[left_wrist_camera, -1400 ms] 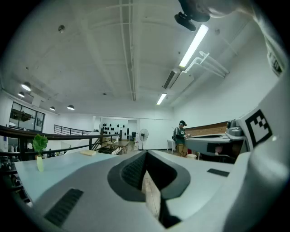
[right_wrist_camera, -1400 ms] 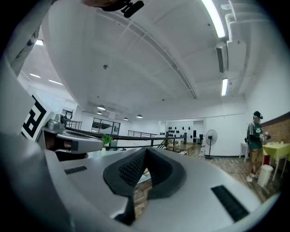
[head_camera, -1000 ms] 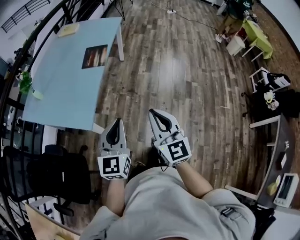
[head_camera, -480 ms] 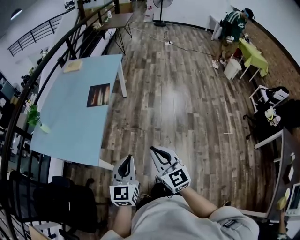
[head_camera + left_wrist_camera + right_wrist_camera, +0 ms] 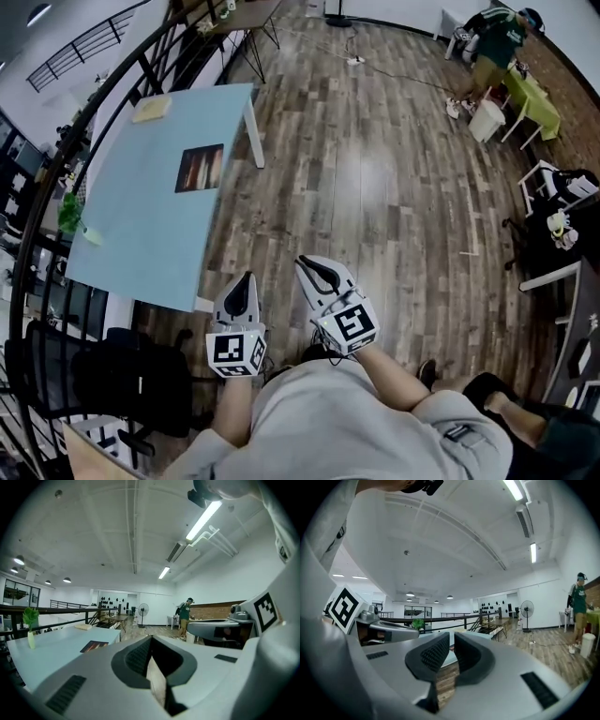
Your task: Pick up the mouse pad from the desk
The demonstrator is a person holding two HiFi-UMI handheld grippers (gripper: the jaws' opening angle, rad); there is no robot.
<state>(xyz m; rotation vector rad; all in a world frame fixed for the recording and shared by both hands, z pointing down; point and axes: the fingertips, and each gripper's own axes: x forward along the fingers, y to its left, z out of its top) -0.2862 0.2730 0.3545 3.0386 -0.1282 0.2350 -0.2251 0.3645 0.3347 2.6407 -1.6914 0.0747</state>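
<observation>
No words or numbers are legible anywhere. The white left gripper (image 5: 247,278) and white right gripper (image 5: 302,262), near six o'clock, carry only black square marker patterns.

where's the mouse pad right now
Head view, upper left: the mouse pad lies flat on the light blue desk, close to its right edge, toward the far end.

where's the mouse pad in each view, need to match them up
head view: the mouse pad lies upper left, a dark rectangle on the light blue desk.
left gripper view: the mouse pad is at lower left, flat on the desk top.
right gripper view: not visible.
shared landmark: the green plant at the desk's edge, in all three views.
</observation>
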